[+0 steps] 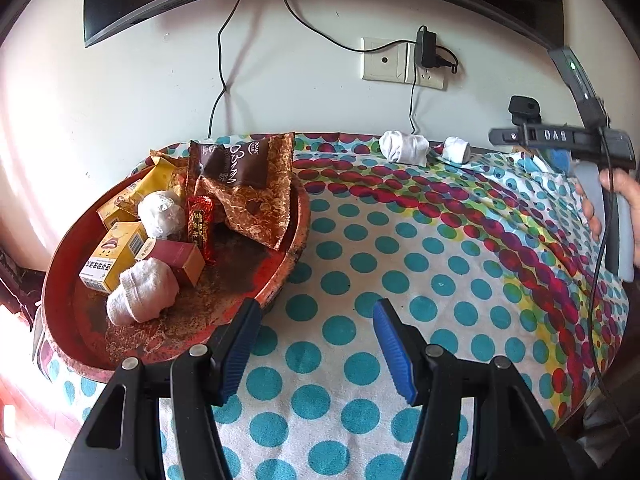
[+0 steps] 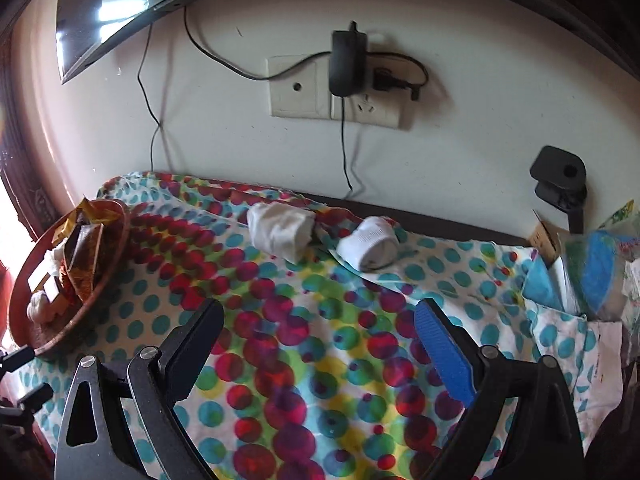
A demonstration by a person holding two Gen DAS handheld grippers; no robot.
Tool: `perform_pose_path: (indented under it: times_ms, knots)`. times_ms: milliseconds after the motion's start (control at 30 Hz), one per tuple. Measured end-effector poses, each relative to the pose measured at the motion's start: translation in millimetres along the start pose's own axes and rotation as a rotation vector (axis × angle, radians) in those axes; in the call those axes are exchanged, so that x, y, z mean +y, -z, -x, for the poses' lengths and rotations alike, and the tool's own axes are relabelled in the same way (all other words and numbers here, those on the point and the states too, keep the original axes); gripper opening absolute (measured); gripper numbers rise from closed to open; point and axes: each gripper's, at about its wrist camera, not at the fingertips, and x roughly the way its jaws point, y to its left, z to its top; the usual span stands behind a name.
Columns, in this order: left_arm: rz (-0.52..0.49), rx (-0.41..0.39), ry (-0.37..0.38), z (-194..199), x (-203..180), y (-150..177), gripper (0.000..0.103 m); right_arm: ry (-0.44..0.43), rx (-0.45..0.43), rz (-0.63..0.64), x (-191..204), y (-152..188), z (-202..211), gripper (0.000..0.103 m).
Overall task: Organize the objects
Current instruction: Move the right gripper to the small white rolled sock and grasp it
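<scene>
- We are looking across a dotted cloth (image 2: 304,360) at two rolled white socks lying against the far wall: the larger sock roll (image 2: 280,232) to the left and the smaller sock roll (image 2: 370,248) just beside it, the two not quite touching.
- We are judging both rolls to be light, soft and springy; they will likely squash under the pads, so we are favouring a grip across the thick middle of a roll, not its loose end.
- We are seeing the larger one as a loose, creased bundle, the smaller as a tighter ribbed cuff folded over itself.
- We are holding the right gripper (image 2: 320,320) with its fingers spread wide and nothing between them, aimed toward the socks but well short of them.
- We are keeping the left gripper (image 1: 316,324) partly spread and empty, hovering beside the red tray (image 1: 296,232).
- We are noting that the tray is already carrying two more sock bundles (image 1: 144,292), small boxes (image 1: 108,260) and snack wrappers (image 1: 248,184), so the remaining rolls seem bound there.
</scene>
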Motion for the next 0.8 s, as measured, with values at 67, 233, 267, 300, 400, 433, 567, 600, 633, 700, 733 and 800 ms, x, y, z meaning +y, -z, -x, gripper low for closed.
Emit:
perform_pose_path:
  times_ms: [67,233,267,300,400,433,567,600,633,700,733,800]
  knots:
    - [0.013,0.008,0.004,0,-3,-2,0.060,0.014,0.007,-0.002,-10,11,-3,0.095]
    - [-0.014,0.019,-0.022,-1,-23,-16,0.060,0.004,0.037,-0.016,-29,34,-8,0.095]
    - [-0.013,0.014,-0.003,-1,-27,-21,0.060,-0.003,0.045,-0.024,-32,38,-9,0.095]
    - [-0.010,0.004,0.019,-2,-30,-27,0.060,-0.005,0.052,-0.030,-35,41,-11,0.095]
    - [-0.012,-0.005,0.047,-9,-44,-48,0.060,0.000,0.061,-0.046,-46,47,-11,0.095]
    - [-0.018,0.000,0.055,-12,-50,-55,0.060,-0.001,0.059,-0.055,-50,49,-10,0.095]
    - [-0.046,0.003,0.037,-18,-68,-77,0.060,-0.004,0.047,-0.085,-68,49,-6,0.095]
    - [-0.053,0.007,0.030,-21,-71,-81,0.060,-0.003,0.045,-0.092,-72,49,-6,0.095]
    - [-0.058,0.012,0.021,-24,-75,-85,0.060,-0.002,0.041,-0.097,-77,48,-5,0.095]
    - [-0.062,0.023,0.023,-32,-81,-92,0.060,0.002,0.036,-0.103,-84,46,-4,0.095]
    - [-0.062,0.028,0.022,-36,-84,-94,0.060,0.002,0.034,-0.107,-88,46,-4,0.095]
    - [-0.068,0.044,0.017,-44,-90,-98,0.060,-0.001,0.030,-0.116,-95,46,-2,0.095]
